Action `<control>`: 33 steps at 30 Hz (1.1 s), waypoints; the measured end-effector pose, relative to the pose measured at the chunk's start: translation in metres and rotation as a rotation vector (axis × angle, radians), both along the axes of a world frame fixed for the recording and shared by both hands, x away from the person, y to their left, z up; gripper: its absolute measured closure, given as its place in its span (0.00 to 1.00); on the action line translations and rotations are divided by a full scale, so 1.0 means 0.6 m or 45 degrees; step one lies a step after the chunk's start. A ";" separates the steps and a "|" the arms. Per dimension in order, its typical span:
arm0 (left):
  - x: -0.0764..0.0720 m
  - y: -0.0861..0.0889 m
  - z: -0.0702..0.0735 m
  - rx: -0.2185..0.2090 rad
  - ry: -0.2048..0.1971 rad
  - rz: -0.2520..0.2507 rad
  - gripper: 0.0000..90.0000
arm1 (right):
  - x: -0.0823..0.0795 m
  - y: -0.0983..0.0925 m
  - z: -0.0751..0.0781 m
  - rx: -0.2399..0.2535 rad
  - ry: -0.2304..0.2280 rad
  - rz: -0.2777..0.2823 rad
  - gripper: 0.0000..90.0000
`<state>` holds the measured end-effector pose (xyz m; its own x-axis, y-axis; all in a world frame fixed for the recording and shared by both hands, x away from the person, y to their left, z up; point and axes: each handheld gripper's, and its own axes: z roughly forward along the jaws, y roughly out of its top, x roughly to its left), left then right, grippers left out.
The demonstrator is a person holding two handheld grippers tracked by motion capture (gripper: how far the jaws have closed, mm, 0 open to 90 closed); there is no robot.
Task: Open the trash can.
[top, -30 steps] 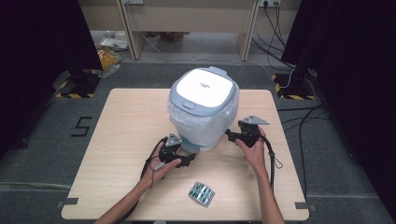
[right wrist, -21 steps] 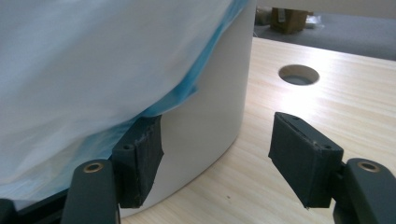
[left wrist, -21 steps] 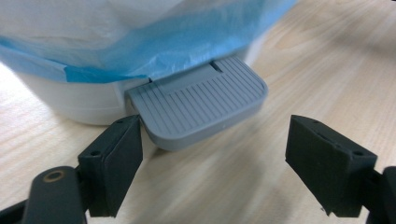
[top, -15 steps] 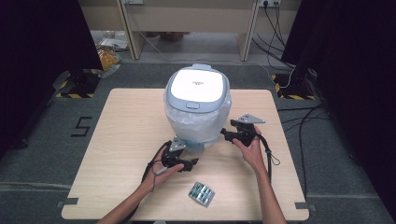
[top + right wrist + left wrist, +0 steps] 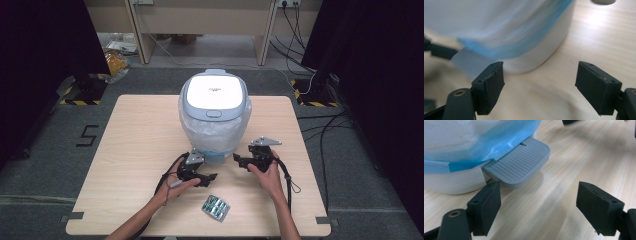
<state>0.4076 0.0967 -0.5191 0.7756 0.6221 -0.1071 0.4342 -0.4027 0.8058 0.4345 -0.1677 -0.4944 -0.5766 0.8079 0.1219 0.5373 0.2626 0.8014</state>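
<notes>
High view put the nearest thing first: one blister pack of pills [image 5: 215, 208] lay flat on the wooden table [image 5: 130, 150] by its near edge, between the person's two forearms and apart from both grippers. Just beyond it, the left gripper [image 5: 207, 178] rested low on the tabletop, jaws spread and empty, aimed at the foot of the pedal bin [image 5: 215, 117]. The right gripper [image 5: 239, 160] sat a little farther in, on the other side of the bin's base, jaws likewise parted with nothing between them.

From the left gripper view, the ribbed grey foot pedal [image 5: 520, 164] stuck out from the bin's white base just ahead of the left-hand jaw, close but not clearly touching. The blue-edged plastic liner [image 5: 481, 142] hung down over the bin's wall above it. From the right gripper view, the bin's rounded base [image 5: 541, 47] stood ahead of the open jaws, blurred.

To my eye both tools were closing on the bottom of the bin, with no grip made yet. I'd guess the next move called for the left gripper to press the pedal to lift the lid, while the right steadied the base so it did not slide.

Count: one pill pack, two grippers, one bin with one pedal and its white lid [image 5: 214, 91] down, at the table's middle.
</notes>
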 end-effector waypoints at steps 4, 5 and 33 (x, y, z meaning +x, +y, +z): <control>-0.003 0.012 0.002 -0.008 -0.019 -0.005 0.22 | -0.039 0.017 0.001 0.020 -0.061 0.122 0.21; -0.004 0.019 0.003 -0.002 -0.024 0.005 0.22 | -0.048 0.022 0.002 0.035 -0.062 0.141 0.22; -0.069 0.210 -0.008 0.165 0.001 0.260 0.18 | -0.061 0.085 -0.004 0.021 -0.104 0.248 0.25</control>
<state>0.3663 0.2224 -0.5238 0.6320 0.7748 -0.0170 0.5180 -0.4060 0.7528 0.3981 -0.1164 -0.4971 -0.7302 0.6785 0.0806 0.4110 0.3419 0.8451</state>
